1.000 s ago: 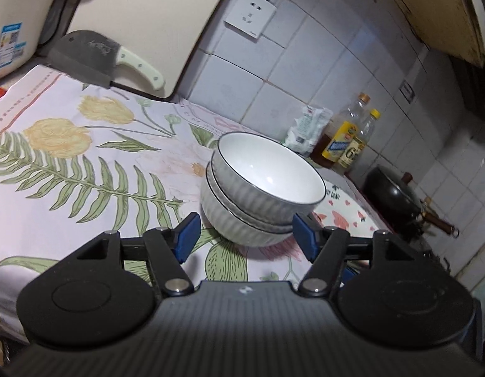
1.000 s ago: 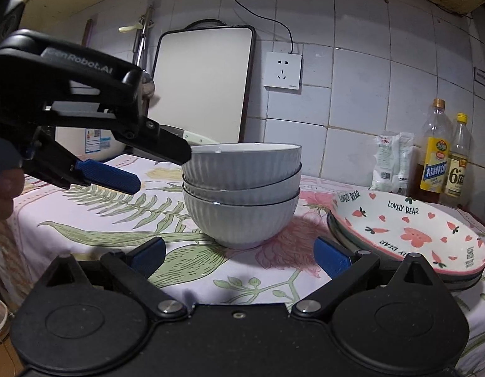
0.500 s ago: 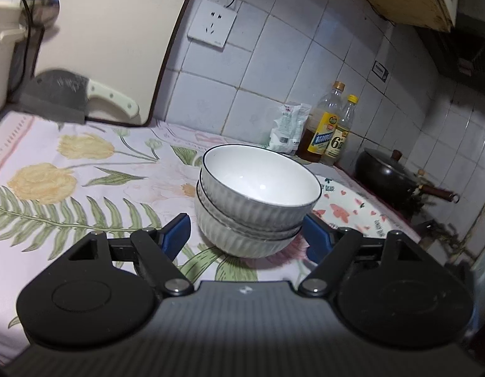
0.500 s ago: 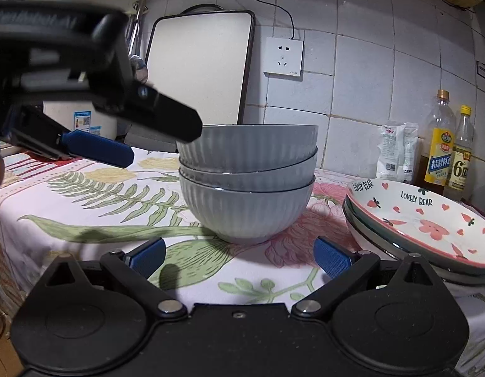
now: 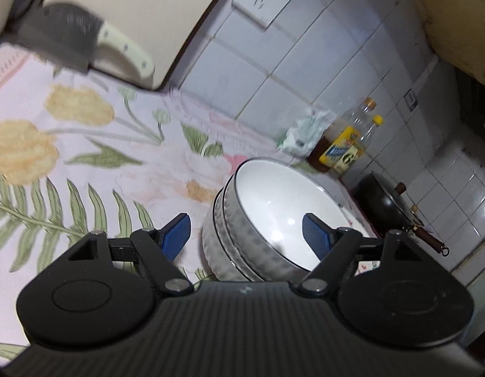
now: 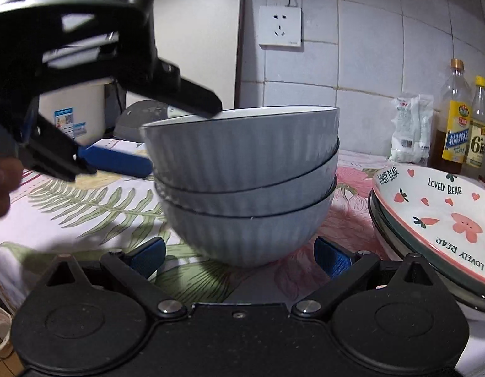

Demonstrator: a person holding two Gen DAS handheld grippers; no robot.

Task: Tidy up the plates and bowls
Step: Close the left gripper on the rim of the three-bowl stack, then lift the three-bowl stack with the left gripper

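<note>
Left tongs (image 5: 246, 235) standing released, jaws having just been opening — the rim of the top bowl (image 5: 286, 216) is sitting between the blue pads (image 5: 176, 235), one pad outside the wall, the other over the white inside. No pad is visibly pressing on it. From the right-wrist view the same left tongs (image 6: 179, 135) are reaching in from the left, upper finger over the rim, lower blue pad (image 6: 116, 161) just beside the outer wall; can't tell if it's touching.

Right tongs (image 6: 239, 256) also released, nothing between the pads. Directly ahead of them the stack of three ribbed grey bowls (image 6: 245, 188) is sitting on the floral cloth covering the surface (image 6: 85, 207), base between and just beyond the two fingertips.

Right of the right tongs — a stack of plates (image 6: 430, 229), top one printed with "LOVELY BEAR" and pink hearts, near the bowls but apart from them.

Further back, against the tiled wall: two oil bottles (image 6: 462, 119) and a white packet (image 6: 408, 128) at far right, a wall socket (image 6: 280, 25) above the bowls, a cutting board (image 6: 198, 40) leaning upright at left. In the left-wrist view a cleaver (image 5: 82, 40) is lying against the board, and a dark wok (image 5: 383, 201) is sitting beyond the bottles.
</note>
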